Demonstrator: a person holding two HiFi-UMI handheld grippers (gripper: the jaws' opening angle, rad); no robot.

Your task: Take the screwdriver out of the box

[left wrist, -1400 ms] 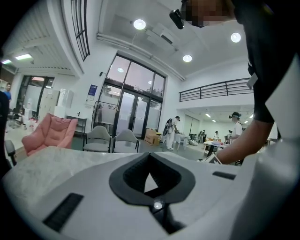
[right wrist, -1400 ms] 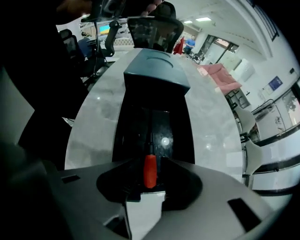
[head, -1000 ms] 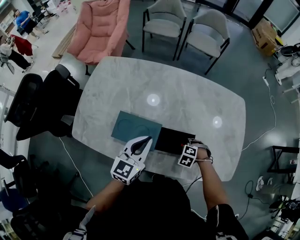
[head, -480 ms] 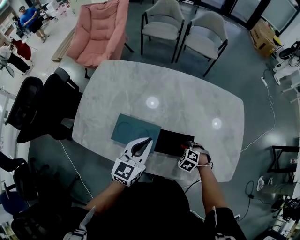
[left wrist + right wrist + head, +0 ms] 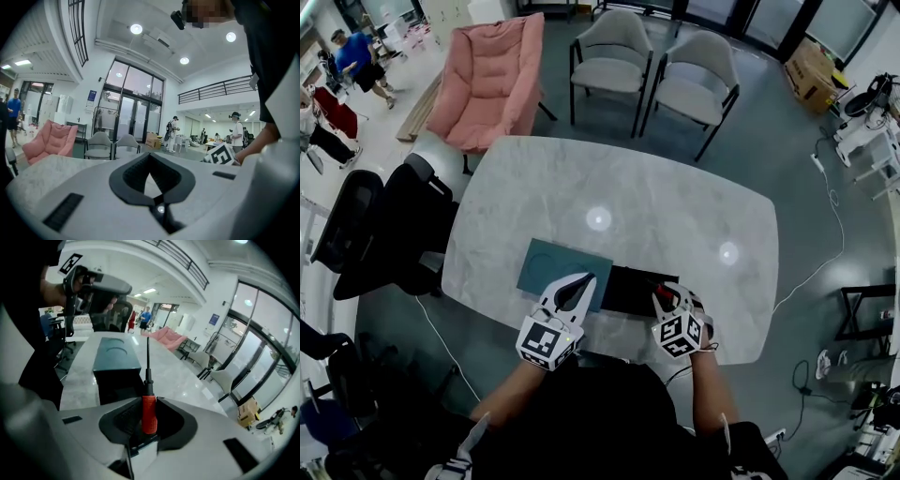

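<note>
My right gripper [image 5: 149,401] is shut on the screwdriver [image 5: 148,412]; its red handle sits between the pads and its dark shaft points up and away. In the head view the right gripper [image 5: 662,294] hangs above the near right end of the open black box [image 5: 628,291]. That box [image 5: 119,380] lies below and beyond the jaws. A teal lid [image 5: 555,268] lies flat to the left of the box. The left gripper [image 5: 592,279] hovers over the lid's near edge, fingertips together, nothing between them. Seen from the left gripper [image 5: 149,157], its jaws meet at the tip.
The marble table [image 5: 675,206] carries only the box and lid at its near edge. A pink armchair [image 5: 487,80] and two grey chairs [image 5: 609,56] stand beyond it, and a black office chair [image 5: 384,225] at its left. People move in the background.
The right gripper has risen from the box with the screwdriver and rolled, its marker cube now nearer to me. The left gripper has stayed over the lid.
</note>
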